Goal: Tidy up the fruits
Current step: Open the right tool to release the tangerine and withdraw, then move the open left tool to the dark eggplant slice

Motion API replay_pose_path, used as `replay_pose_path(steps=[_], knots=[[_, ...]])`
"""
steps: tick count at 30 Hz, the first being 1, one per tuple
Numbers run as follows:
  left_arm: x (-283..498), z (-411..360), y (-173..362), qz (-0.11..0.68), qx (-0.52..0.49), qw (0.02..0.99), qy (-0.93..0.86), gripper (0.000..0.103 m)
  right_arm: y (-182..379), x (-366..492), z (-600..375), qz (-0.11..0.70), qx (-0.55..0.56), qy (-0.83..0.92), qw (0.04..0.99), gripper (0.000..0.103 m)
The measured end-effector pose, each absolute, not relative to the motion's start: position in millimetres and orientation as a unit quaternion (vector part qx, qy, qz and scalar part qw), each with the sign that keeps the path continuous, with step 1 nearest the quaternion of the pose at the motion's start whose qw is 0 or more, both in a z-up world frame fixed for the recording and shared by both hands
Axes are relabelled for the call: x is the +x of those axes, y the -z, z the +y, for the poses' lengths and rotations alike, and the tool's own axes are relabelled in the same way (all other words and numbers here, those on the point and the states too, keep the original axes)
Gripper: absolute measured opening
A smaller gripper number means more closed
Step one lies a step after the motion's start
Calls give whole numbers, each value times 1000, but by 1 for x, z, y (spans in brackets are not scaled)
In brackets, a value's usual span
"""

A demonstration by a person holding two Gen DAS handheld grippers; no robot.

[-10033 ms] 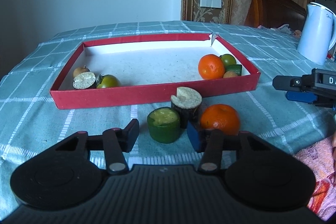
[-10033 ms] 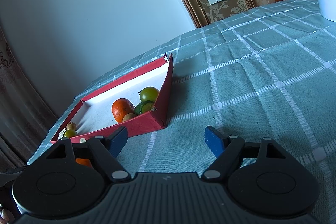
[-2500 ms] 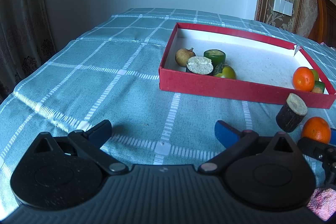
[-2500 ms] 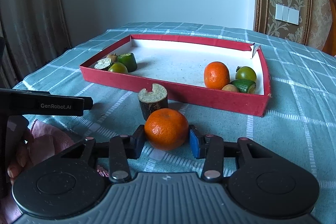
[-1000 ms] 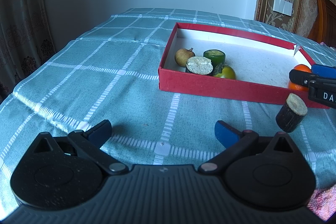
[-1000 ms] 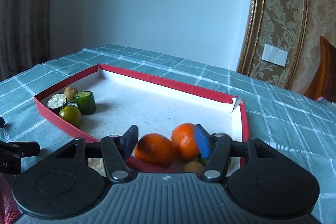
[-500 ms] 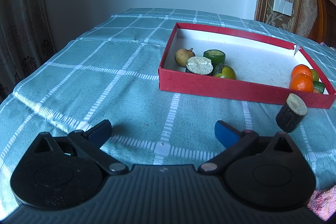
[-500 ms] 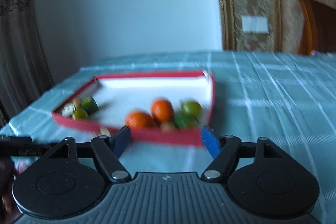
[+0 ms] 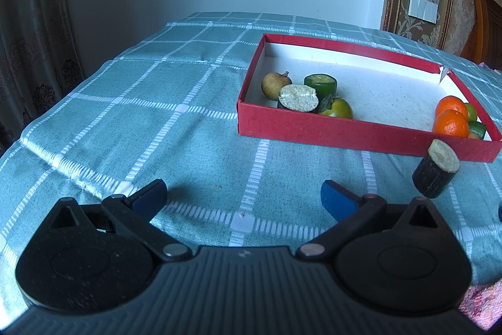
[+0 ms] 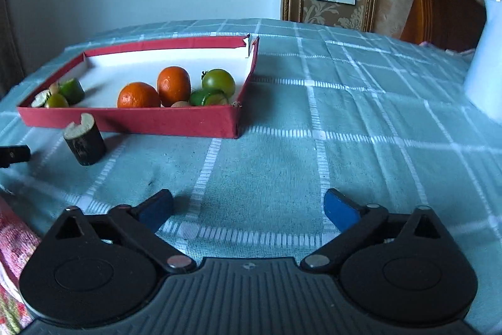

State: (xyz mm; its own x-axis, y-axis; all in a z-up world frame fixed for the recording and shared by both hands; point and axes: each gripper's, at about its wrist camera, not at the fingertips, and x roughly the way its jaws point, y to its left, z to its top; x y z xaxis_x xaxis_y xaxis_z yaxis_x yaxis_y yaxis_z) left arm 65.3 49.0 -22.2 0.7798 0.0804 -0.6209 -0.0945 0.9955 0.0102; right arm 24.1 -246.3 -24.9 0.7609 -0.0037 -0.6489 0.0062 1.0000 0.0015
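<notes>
A red tray lies on the checked tablecloth. At its right end sit two oranges, a green tomato and a cut green piece. The left end holds a brown fruit, a green cylinder, a dark cut piece and another green tomato. A dark cylinder piece stands on the cloth in front of the tray. My left gripper is open over bare cloth. The jaws of my right gripper are opening, with nothing between them, short of the tray's right corner.
A white kettle stands at the far right, with a wooden chair back behind it. A pink patterned cloth shows at the near left. The table's left edge drops off toward a curtain.
The right gripper let go of the orange, which now rests in the tray beside the other one. It drew back out of the left view and its jaws spread wide. The left gripper stayed put.
</notes>
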Motion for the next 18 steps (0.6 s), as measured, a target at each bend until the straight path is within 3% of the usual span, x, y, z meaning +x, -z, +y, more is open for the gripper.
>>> replay_pose_path(steps=[12, 18], knots=[[20, -27, -18, 216, 70, 973, 32, 103, 26, 23, -249, 345, 8, -1, 938, 103], [28, -64, -6, 231, 103, 966, 54, 103, 25, 23, -252, 343, 17, -6, 939, 103]])
